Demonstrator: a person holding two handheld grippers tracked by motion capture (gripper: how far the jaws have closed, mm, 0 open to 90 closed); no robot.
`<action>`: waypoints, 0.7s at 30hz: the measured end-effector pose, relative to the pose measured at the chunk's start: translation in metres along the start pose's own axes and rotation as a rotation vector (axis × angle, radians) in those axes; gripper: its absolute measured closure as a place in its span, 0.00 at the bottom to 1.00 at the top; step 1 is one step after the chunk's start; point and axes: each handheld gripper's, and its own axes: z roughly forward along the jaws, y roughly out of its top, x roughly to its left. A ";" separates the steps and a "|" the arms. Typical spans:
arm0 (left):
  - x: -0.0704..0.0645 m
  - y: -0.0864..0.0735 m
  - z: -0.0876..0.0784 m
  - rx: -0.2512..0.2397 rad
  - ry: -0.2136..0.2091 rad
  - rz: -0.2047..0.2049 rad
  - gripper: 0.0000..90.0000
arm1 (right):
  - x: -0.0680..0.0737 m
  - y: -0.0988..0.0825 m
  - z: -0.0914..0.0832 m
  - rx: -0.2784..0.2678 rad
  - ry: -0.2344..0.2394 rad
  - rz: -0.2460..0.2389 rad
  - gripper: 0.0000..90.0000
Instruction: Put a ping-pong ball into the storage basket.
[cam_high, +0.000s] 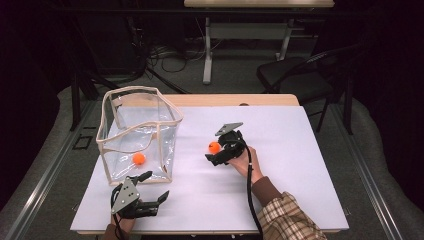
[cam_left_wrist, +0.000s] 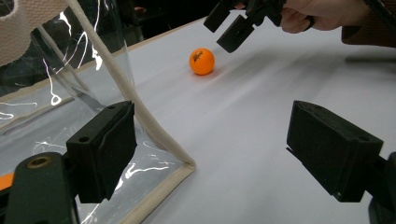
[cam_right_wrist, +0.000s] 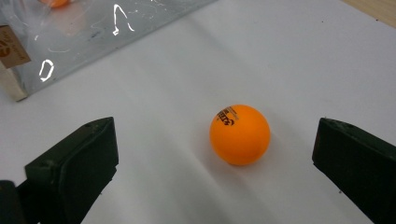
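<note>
Nearest the lens, our left gripper (cam_high: 152, 198) sat bottom left of the high view, jaws spread wide, gripping nothing, one jaw against the clear bag's (cam_high: 172, 121) corner. One orange ball (cam_high: 139, 159) already lay inside the bag, so we judged the job partly done. Second orange ball (cam_right_wrist: 240, 134) was left on the white table (cam_high: 295, 165), centre of the high view, right of the bag. Our right gripper (cam_high: 216, 153) hovered over it, jaws apart either side, not touching. Ball looked smooth, glossy, small dark print on top.
</note>
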 end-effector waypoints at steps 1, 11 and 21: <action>0.000 0.000 0.000 0.000 0.000 0.000 0.18 | -0.001 0.001 0.002 0.006 -0.003 0.001 0.00; 0.000 0.000 -0.001 -0.001 0.002 -0.003 0.18 | -0.007 0.001 0.017 0.022 -0.001 0.024 0.00; 0.000 0.000 -0.001 -0.003 0.001 -0.002 0.18 | -0.009 0.003 0.025 0.038 -0.008 0.029 0.00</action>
